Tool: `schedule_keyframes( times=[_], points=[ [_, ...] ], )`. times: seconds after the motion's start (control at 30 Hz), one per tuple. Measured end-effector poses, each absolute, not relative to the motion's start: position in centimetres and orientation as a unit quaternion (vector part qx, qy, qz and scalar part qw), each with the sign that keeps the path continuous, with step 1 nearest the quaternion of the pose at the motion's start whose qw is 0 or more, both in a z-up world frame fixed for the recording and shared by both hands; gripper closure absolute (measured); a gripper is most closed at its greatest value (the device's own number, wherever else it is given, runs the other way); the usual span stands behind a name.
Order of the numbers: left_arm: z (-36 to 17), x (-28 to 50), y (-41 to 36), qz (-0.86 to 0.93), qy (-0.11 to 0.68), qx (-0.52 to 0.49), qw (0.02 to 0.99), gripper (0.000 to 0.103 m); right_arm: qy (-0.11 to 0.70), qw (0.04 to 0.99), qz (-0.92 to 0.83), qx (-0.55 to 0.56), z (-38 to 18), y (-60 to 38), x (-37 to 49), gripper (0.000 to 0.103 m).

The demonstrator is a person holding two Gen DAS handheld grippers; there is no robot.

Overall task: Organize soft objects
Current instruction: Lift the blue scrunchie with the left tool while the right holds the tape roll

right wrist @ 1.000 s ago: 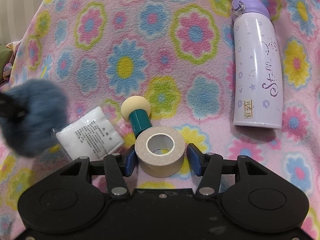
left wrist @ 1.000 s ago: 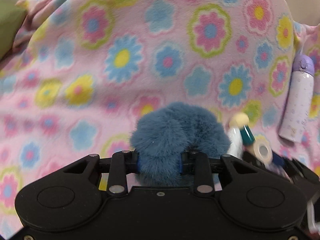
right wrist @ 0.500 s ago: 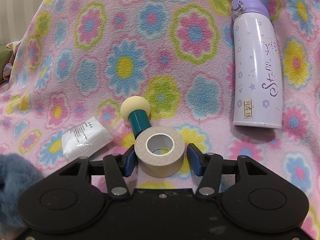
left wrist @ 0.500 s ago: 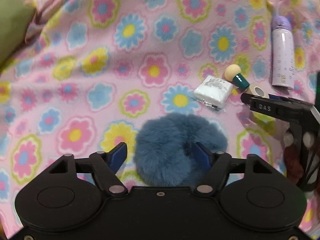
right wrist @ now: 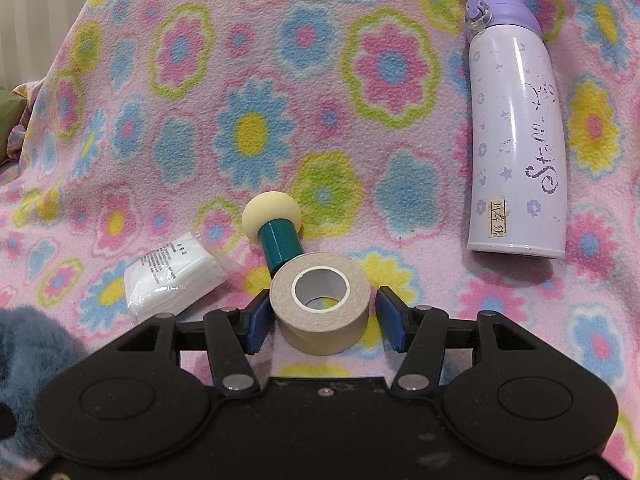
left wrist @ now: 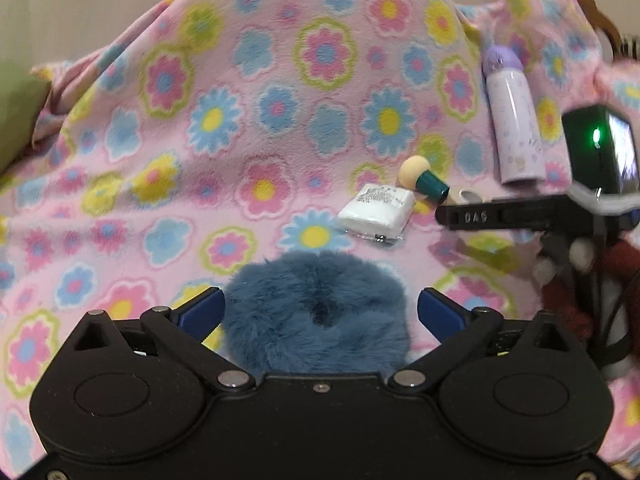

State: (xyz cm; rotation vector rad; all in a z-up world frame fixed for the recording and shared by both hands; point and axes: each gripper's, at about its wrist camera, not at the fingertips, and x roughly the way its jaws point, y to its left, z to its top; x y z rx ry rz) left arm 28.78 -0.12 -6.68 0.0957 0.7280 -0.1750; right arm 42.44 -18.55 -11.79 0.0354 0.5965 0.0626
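Note:
A fluffy blue scrunchie [left wrist: 316,312] lies on the flowered pink blanket [left wrist: 280,120] between the pads of my left gripper [left wrist: 318,314], which is open wide and not gripping it. The scrunchie also shows at the lower left of the right wrist view [right wrist: 28,352]. My right gripper [right wrist: 320,320] is open with its pads on either side of a beige tape roll [right wrist: 320,300], a small gap on each side. A white packet of cotton pads [right wrist: 172,280] and a cream-headed sponge with a teal handle [right wrist: 276,228] lie just beyond it.
A lilac bottle [right wrist: 516,148] lies on its side at the right. The right gripper and its camera [left wrist: 600,160] show at the right of the left wrist view. A green cushion [left wrist: 16,116] sits at the far left. The packet [left wrist: 376,212] lies beyond the scrunchie.
My left gripper carried the scrunchie down and left, away from the packet, then opened and let it go onto the blanket. My right gripper has stayed around the tape roll.

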Motion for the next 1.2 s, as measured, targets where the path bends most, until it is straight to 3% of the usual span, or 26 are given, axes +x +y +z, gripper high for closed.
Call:
schedule_keyframes(
  times=[0.23,0.83,1.2],
  points=[
    [-9.1,30.5,-1.1,-0.064,0.373,0.086,0.922,0.003,0.294,0.955,0.031,0.017,-11.8,-18.5,42.4,0.047],
    [-10.6,33.5,-0.1,-0.068,0.397,0.039,0.915,0.002,0.300,0.953,0.039,0.006,-12.0,-18.0,42.8,0.035],
    [-10.7,33.6,0.0,-0.069,0.398,0.032,0.914,0.002,0.301,0.953,0.041,0.004,-12.0,-17.9,42.9,0.033]
  ],
)
